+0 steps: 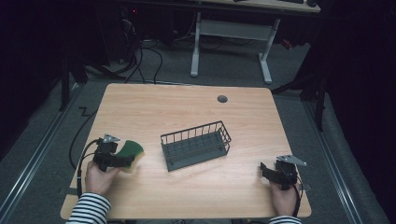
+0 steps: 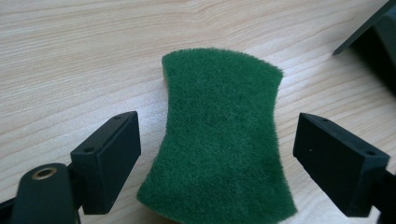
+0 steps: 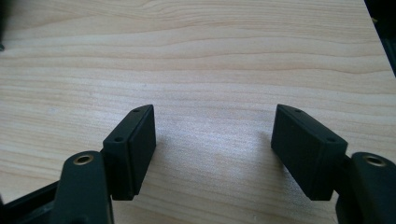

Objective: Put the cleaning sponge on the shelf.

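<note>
The left gripper (image 2: 217, 154) straddles the green sponge (image 2: 219, 140) at the table's (image 1: 187, 102) eight o'clock, jaws wide, seemingly ready to grip, while the right gripper (image 3: 212, 149) waits wide and empty at four o'clock.

Your left gripper (image 1: 122, 160) covers the near end of the sponge (image 1: 130, 150) in the high view; the green part pokes out toward 2 o'clock. In the left gripper view the sponge's (image 2: 222, 135) near edge runs off the bottom of the frame, and its yellow underside shows as a sliver at 11 o'clock. A dark corner of the wire basket (image 2: 373, 37) sits at 2 o'clock, cut by the frame, blurred. Your forearms leave the high view at 6 o'clock. The second desk (image 1: 261, 5) at 12 o'clock is cropped; items on it are too dark to tell.
</note>
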A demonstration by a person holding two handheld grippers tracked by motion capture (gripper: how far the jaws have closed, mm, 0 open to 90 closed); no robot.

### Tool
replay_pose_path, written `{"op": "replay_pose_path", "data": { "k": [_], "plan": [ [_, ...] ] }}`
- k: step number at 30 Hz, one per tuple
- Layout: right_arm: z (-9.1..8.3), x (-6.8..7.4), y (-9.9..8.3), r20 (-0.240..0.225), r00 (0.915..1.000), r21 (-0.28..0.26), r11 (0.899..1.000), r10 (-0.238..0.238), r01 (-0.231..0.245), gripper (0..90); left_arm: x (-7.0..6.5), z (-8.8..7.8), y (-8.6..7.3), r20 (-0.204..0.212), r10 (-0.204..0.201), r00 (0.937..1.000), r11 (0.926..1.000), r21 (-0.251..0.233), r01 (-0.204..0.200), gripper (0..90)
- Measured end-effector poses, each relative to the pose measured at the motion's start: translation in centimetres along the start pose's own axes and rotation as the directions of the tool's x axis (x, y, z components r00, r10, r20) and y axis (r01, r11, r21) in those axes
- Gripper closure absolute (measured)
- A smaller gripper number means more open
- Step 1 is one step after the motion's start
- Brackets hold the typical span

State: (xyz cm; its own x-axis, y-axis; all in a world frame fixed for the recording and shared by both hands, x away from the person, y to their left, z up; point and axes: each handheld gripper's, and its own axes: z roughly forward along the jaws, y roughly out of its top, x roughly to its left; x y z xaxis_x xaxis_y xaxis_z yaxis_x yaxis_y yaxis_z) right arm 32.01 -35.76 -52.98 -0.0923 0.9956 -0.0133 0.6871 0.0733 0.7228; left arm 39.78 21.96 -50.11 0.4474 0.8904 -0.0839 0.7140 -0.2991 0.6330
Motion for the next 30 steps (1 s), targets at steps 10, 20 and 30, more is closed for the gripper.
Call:
{"op": "replay_pose_path", "data": {
  "k": [10,20,30],
  "plan": [
    [0.0,-0.1,0.0,-0.007,0.9999,-0.004,1.0,0.008,-0.008,30.5,-0.1,1.1,0.0,-0.005,0.015,0.9999,0.9988,0.047,-0.015,20.4],
    [0.0,-0.2,0.0,-0.012,0.9999,-0.005,1.0,0.009,-0.009,30.4,0.0,1.3,0.1,0.008,-0.005,1.0,0.9977,0.068,0.005,27.0],
    [0.0,-0.2,0.0,-0.015,0.9998,-0.004,1.0,0.016,-0.016,30.3,0.5,0.7,0.2,0.038,-0.046,0.9982,0.9983,0.038,0.045,27.7]
  ]
}}
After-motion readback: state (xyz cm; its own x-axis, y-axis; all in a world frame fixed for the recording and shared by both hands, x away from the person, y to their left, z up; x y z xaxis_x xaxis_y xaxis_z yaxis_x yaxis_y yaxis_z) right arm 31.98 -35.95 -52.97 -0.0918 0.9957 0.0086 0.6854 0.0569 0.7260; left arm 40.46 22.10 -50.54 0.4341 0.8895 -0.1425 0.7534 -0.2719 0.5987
